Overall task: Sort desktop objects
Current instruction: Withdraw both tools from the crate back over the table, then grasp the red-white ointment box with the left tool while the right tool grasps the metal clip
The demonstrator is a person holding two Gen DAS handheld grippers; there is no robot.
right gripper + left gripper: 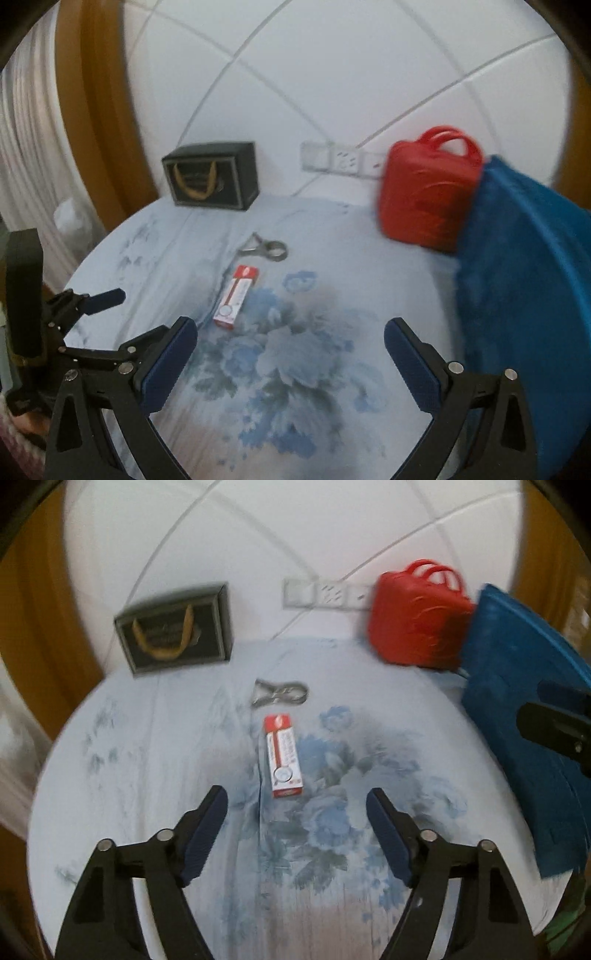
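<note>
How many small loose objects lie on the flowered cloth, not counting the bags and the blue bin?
2: a metal clip toward the back middle, and a red-and-white box just in front of it. Others may be hidden behind the blue bin.

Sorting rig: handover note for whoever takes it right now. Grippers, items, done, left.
Left gripper: open, empty, above the floral tablecloth.
Right gripper: open, empty, also over the cloth.
Items: red-and-white box lies flat mid-table, just ahead of the left gripper; metal clip lies beyond it, apart from it. Dark gift bag stands at the back left against the tiled wall; red case at the back right, beside the blue basin.
Done: nothing visibly sorted; both small items still loose on the cloth.
Left: pick up the box and the clip and put them away; which container they go in is not evident.
</note>
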